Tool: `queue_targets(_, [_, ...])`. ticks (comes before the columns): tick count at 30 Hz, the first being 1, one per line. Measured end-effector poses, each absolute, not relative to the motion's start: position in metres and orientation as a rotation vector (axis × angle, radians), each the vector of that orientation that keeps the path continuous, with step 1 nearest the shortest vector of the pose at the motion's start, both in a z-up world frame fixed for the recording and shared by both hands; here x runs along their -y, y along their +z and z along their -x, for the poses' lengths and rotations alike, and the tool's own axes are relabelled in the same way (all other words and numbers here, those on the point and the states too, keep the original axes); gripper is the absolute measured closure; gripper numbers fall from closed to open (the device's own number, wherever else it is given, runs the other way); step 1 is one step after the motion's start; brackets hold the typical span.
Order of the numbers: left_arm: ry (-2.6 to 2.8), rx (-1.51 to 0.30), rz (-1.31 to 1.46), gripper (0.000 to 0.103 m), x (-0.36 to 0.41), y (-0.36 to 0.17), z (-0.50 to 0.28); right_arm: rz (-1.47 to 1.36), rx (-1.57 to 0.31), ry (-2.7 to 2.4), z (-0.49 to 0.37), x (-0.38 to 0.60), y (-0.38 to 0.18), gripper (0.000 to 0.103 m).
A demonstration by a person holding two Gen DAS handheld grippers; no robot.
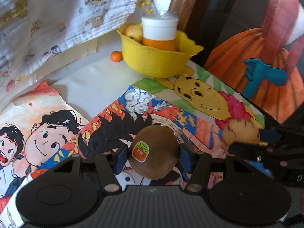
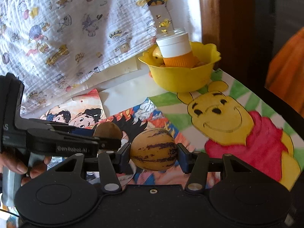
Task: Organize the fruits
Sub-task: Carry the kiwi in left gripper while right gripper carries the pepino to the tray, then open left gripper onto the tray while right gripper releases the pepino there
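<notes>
In the left wrist view my left gripper (image 1: 153, 156) is shut on a brown kiwi (image 1: 154, 152) that carries a round sticker. My right gripper (image 2: 153, 154) is shut on a yellow fruit with purple stripes (image 2: 153, 149). That striped fruit (image 1: 241, 133) also shows at the right of the left wrist view. The right wrist view shows the left gripper's body at the left with the kiwi (image 2: 107, 130) in it. A yellow bowl (image 1: 152, 60) stands at the table's far side, holding an apple (image 1: 134, 32) and an orange-and-white jar (image 1: 159, 32). The same bowl (image 2: 180, 76) appears ahead of my right gripper.
A small orange (image 1: 116, 56) lies on the table left of the bowl. Coloured cartoon drawings (image 2: 228, 117) cover the table. A printed white cloth (image 2: 76, 28) hangs at the back left. A hand (image 2: 24, 168) holds the left gripper's handle. The table edge runs along the right.
</notes>
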State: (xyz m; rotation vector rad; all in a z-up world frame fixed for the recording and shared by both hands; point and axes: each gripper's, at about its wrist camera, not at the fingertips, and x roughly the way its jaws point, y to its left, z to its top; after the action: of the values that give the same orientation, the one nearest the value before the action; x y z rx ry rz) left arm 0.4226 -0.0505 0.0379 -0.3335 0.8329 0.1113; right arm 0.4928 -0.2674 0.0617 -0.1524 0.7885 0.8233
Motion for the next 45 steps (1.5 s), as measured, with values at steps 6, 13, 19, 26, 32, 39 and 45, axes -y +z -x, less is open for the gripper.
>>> queue_targets(6, [-0.008, -0.793, 0.288, 0.042, 0.050, 0.057, -0.379, 0.102, -0.789, 0.736, -0.426, 0.284, 0.065, 0.050])
queue_targets(13, [-0.100, -0.794, 0.272, 0.042, 0.052, 0.068, -0.327, 0.059, -0.822, 0.667, -0.364, 0.296, 0.063, 0.050])
queue_targets(19, [-0.189, -0.794, 0.241, 0.042, 0.056, 0.077, -0.292, 0.051, -0.847, 0.621, -0.330, 0.304, 0.059, 0.050])
queue_targets(26, [-0.286, -0.820, 0.211, 0.042, 0.072, 0.076, -0.259, 0.068, -0.876, 0.593, -0.303, 0.311, 0.052, 0.050])
queue_targets(32, [-0.348, -0.846, 0.189, 0.041, 0.089, 0.067, -0.234, 0.100, -0.879, 0.623, -0.290, 0.314, 0.044, 0.050])
queue_targets(39, [-0.352, -0.843, 0.150, 0.041, 0.101, 0.049, -0.207, 0.140, -0.842, 0.687, -0.291, 0.318, 0.027, 0.050])
queue_targets(45, [-0.325, -0.833, 0.130, 0.041, 0.100, 0.035, -0.192, 0.197, -0.793, 0.759, -0.285, 0.317, 0.010, 0.050])
